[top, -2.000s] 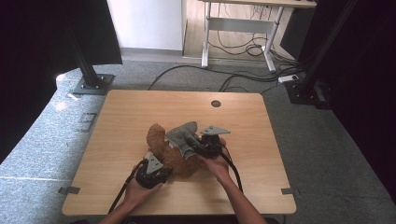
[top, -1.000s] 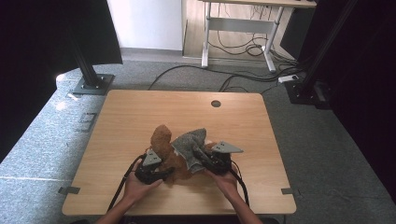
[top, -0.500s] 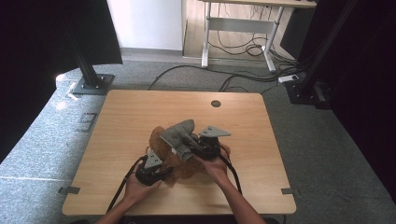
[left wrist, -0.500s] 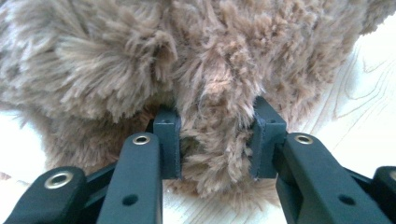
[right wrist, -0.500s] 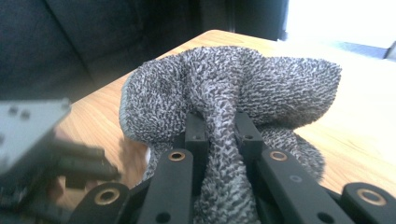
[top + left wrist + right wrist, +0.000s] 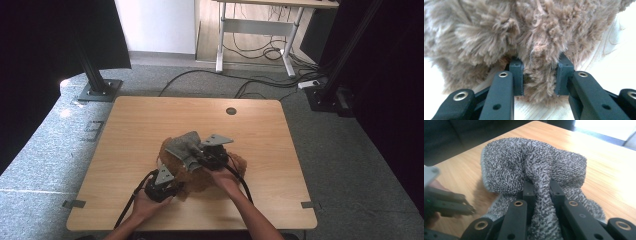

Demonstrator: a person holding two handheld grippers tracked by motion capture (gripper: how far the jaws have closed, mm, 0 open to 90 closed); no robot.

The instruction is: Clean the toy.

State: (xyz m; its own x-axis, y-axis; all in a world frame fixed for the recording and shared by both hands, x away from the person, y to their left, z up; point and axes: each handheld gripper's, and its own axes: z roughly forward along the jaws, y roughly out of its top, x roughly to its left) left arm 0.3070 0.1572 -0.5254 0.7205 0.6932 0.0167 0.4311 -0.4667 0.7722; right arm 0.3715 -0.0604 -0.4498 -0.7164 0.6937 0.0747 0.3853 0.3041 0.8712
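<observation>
Right gripper (image 6: 539,187) has its two black jaws pinched on a fold of a grey, nubbly terry cloth (image 6: 534,162), bunched up over the light wooden table (image 6: 609,170). Other gripper (image 6: 446,202) blurry at left.

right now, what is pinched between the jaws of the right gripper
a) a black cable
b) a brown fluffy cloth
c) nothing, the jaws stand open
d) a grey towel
d: in the right gripper view a fold of the grey towel is squeezed between the black jaws of the right gripper, while the brown fluffy cloth sits in the left gripper.
</observation>
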